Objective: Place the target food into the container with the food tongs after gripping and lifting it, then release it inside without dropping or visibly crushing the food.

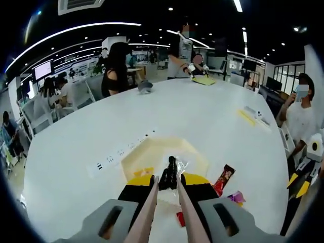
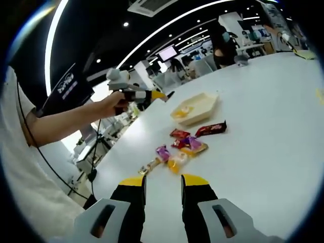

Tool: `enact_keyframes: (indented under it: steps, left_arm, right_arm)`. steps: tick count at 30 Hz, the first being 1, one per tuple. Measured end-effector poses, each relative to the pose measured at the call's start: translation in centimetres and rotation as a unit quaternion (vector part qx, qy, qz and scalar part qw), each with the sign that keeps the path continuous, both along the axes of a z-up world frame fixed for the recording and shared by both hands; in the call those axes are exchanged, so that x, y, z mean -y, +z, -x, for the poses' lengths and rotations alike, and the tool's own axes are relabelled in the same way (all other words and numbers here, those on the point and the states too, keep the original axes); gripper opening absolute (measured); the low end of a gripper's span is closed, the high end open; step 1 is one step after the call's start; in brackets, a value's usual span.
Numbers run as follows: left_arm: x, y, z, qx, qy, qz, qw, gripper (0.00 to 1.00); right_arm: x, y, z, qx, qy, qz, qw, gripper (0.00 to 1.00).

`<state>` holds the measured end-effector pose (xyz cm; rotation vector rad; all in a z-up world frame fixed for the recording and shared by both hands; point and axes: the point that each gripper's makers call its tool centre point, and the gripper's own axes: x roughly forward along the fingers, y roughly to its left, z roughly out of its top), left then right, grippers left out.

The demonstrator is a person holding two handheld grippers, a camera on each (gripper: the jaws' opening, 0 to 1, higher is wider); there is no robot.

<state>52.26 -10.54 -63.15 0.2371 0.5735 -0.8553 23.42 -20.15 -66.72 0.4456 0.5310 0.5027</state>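
Tong tips (image 1: 169, 178) dark, clamped snack at them too small to name. Container (image 1: 152, 152) near edge hidden behind left gripper (image 1: 167, 178) jaws. Red wrapper (image 1: 180, 218) beside container mostly covered by tong arms. In right gripper view, snack pile (image 2: 179, 151) near container too small to read labels. Power strip (image 1: 121, 152) sockets blurred.

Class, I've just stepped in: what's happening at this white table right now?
A person is working with two handheld grippers. The left gripper is shut on a pair of food tongs, held over a pale yellow tray that already has a small yellow snack in it. The right gripper is open and holds nothing, pointing at a scatter of wrapped snacks lying on the table beside the tray.
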Motion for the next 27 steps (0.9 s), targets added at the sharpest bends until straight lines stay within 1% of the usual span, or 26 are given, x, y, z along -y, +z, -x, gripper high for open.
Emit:
enact_keyframes:
  steps: [5, 9, 11, 12, 17, 19, 21, 23, 27]
  left_arm:
    - [0.2, 0.0, -0.8, 0.001, 0.003, 0.002, 1.0, 0.18]
    - [0.1, -0.2, -1.5, 0.003, 0.005, -0.001, 1.0, 0.18]
    - [0.0, -0.3, -1.8, 0.006, 0.002, -0.008, 0.9999, 0.18]
    - [-0.1, -0.4, -2.2, 0.008, 0.002, -0.015, 0.9999, 0.18]
    - [-0.3, -0.4, -3.4, 0.012, -0.001, -0.024, 0.9996, 0.18]
    - [-0.3, -0.4, -3.8, 0.015, -0.002, -0.026, 0.9995, 0.18]
    - [-0.2, -0.6, -4.2, 0.013, -0.002, -0.029, 0.9995, 0.18]
    - [-0.2, -0.8, -4.5, 0.016, -0.006, -0.036, 0.9992, 0.18]
    - [0.0, -1.0, -5.1, 0.015, -0.006, -0.039, 0.9991, 0.18]
  right_arm:
    - [0.4, -0.3, 0.1, -0.006, -0.006, 0.0, 1.0, 0.27]
    - [0.4, 0.2, 0.0, 0.002, -0.004, -0.014, 0.9999, 0.27]
    - [0.6, 0.4, 0.1, 0.003, -0.006, -0.022, 0.9997, 0.28]
    - [0.7, 0.4, 0.2, 0.004, -0.008, -0.022, 0.9997, 0.28]
    - [1.6, 0.0, 0.3, -0.002, -0.018, -0.021, 0.9996, 0.28]
    - [1.7, 0.0, 0.2, -0.002, -0.02, -0.024, 0.9995, 0.28]
    - [1.8, 0.2, 0.0, -0.002, -0.022, -0.029, 0.9993, 0.29]
    - [1.8, 0.2, -0.2, -0.001, -0.021, -0.027, 0.9994, 0.29]
    - [2.0, 0.2, -0.5, -0.002, -0.023, -0.027, 0.9994, 0.29]
